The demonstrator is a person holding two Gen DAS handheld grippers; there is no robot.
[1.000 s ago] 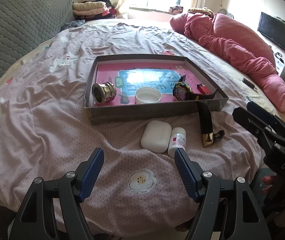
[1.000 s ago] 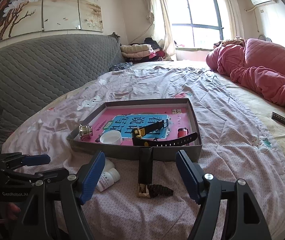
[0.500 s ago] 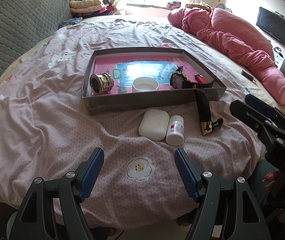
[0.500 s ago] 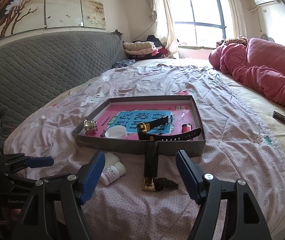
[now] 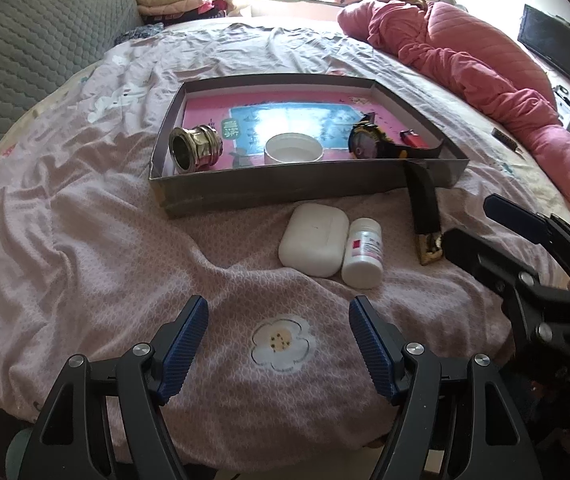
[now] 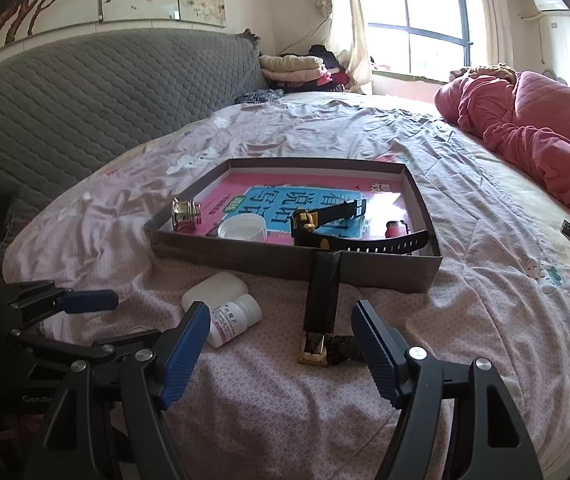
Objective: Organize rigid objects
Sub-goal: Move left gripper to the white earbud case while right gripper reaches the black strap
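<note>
Left gripper (image 5: pixel 279 336): we see jaws spread, nothing between.
Right gripper (image 6: pixel 281 338): same, spread and empty.
White rounded plastic case (image 5: pixel 313 239): just ahead of left gripper, touching small white pill bottle (image 5: pixel 362 251); we judge both light, stiff, slick; take across short sides.
Black strap with gold buckle (image 6: pixel 319 312): ahead of right gripper, draped over grey cardboard tray (image 5: pixel 285 190); limp, grab buckle.
Unclear: bottle label.

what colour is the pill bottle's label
White with a red patch, clearest on the pill bottle in the left wrist view.
</note>
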